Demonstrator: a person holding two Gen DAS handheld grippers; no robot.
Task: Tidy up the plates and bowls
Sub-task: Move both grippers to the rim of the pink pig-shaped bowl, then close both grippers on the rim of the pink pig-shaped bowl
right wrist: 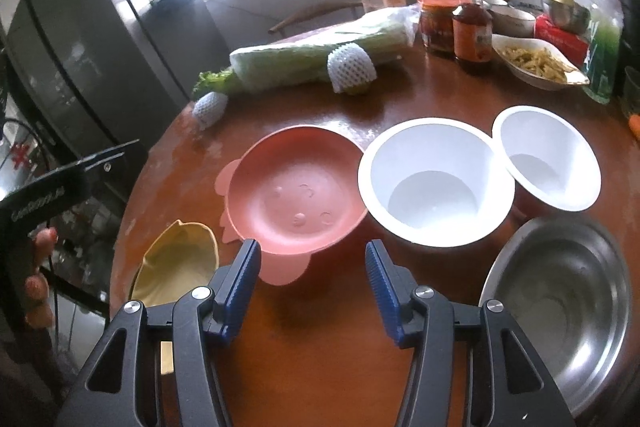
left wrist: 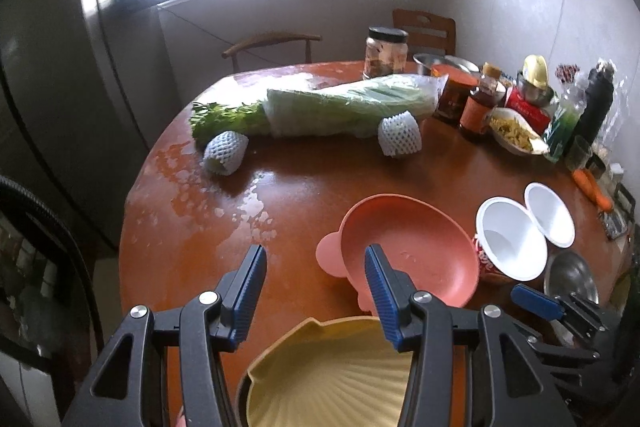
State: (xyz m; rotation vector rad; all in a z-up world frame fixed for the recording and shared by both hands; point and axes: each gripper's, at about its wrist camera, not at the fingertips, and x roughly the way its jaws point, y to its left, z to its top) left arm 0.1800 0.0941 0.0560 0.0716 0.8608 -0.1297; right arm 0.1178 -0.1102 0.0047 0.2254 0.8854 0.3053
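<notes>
A pink bowl (left wrist: 408,247) with small ear handles sits near the front of the round wooden table (left wrist: 192,227). A yellow shell-shaped plate (left wrist: 328,371) lies at the table's near edge, under my left gripper (left wrist: 316,261), which is open and holds nothing. In the right wrist view the pink bowl (right wrist: 296,195) lies just beyond my right gripper (right wrist: 312,255), which is open, its near handle by the left fingertip with no pad pressing on it. Right of it stand two white bowls (right wrist: 436,183) (right wrist: 548,159) and a steel bowl (right wrist: 560,307). The yellow plate (right wrist: 180,263) is at the left.
Wrapped cabbage (left wrist: 352,103) and two foam-netted fruits (left wrist: 226,157) lie across the table's middle. Jars, a sauce bottle (right wrist: 472,31), a dish of food (right wrist: 536,63) and other bottles crowd the back right. A fridge (right wrist: 80,59) stands left; chairs stand behind the table.
</notes>
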